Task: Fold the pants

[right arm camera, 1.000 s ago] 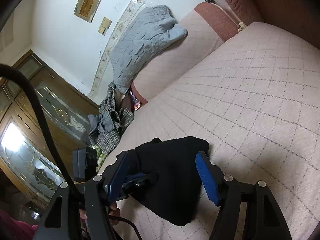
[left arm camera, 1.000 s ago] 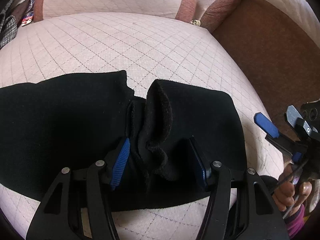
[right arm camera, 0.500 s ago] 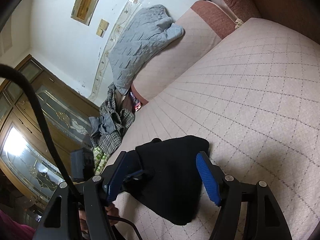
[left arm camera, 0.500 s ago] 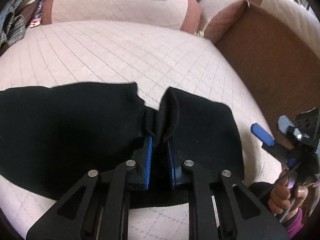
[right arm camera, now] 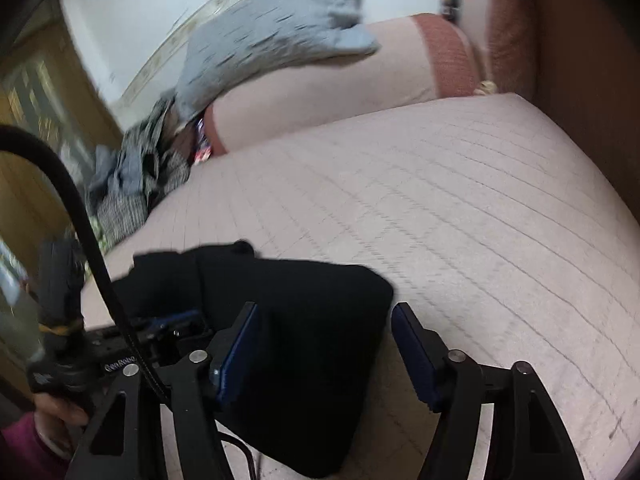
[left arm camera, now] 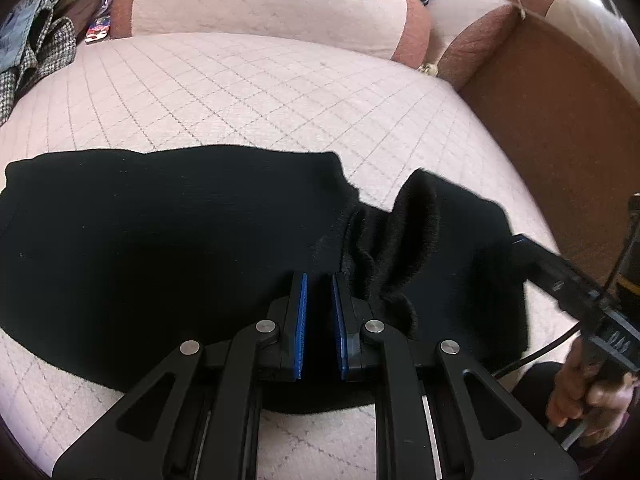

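— So, where are the black pants (left arm camera: pixel 168 240) lying relative to the left gripper (left arm camera: pixel 319 320)?

— They are spreading out ahead of its jaws and to both sides on the quilted pink cushion (left arm camera: pixel 260 92). The jaws are sitting nearly together, pinching a fold of the dark cloth, though black on black is making the exact bite hard to read. Just beyond the jaws to the right, a raised fuzzy fold (left arm camera: pixel 412 240) is standing up from the fabric.

— And the right gripper (right arm camera: pixel 324 350)?

— Its jaws are standing apart. A rounded end of the pants is sitting between them, lying nearer the left pad; the right pad is hovering over bare cushion just beside the cloth. Whether the left pad is touching the fabric is impossible to say, since that view is smeared.

— What is getting cut off?

— In the left wrist view the pants' near edge is hiding under the gripper frame, and the far-left end is running toward the picture's edge. The right gripper is entering from the right there, blurred, with a hand (left arm camera: pixel 580 392) on its handle partly cropped. In the right wrist view, a grey quilted cover (right arm camera: pixel 272 36) and checked clothes (right arm camera: pixel 132 184) beyond the jaws are blurring into streaks.
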The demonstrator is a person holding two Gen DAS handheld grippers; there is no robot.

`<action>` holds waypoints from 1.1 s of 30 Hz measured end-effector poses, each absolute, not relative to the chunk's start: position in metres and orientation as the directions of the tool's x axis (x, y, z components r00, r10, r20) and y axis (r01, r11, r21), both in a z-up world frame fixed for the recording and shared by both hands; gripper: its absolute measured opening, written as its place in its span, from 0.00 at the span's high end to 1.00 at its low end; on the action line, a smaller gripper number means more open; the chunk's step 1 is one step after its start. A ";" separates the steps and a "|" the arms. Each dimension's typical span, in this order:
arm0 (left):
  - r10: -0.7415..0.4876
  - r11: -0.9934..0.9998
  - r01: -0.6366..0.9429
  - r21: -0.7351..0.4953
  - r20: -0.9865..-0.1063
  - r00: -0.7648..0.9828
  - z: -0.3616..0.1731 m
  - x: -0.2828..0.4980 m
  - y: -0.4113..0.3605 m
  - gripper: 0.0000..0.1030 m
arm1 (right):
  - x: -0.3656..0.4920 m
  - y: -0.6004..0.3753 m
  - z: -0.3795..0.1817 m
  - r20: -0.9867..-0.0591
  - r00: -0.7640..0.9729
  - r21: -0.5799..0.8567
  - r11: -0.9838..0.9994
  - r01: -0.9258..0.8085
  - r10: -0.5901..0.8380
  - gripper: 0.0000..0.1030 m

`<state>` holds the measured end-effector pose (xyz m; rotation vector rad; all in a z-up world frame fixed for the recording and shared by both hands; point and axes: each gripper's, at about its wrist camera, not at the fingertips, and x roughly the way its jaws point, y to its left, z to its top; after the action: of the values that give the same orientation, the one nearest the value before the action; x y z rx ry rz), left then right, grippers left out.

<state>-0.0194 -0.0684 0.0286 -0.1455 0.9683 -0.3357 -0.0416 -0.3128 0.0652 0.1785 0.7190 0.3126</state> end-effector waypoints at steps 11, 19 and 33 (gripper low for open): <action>-0.453 0.883 0.364 -0.296 -0.739 0.499 0.059 -0.056 -0.090 0.43 | -0.045 -0.326 0.060 -0.617 0.704 0.295 0.933 -0.208 0.352 0.36; -0.404 0.914 0.255 -0.316 -0.770 0.494 0.029 -0.026 -0.100 0.88 | -0.041 -0.321 0.065 -0.619 0.699 0.274 0.932 -0.237 0.359 0.36; -0.420 0.906 0.277 -0.318 -0.753 0.506 0.023 -0.037 -0.082 0.89 | 0.010 -0.255 0.042 -0.699 0.651 0.073 0.935 -0.346 0.295 0.36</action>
<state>-0.0368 -0.0823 0.0228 -0.1641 0.9514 -0.4225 0.0099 -0.2549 0.0420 -0.0691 0.7807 0.3642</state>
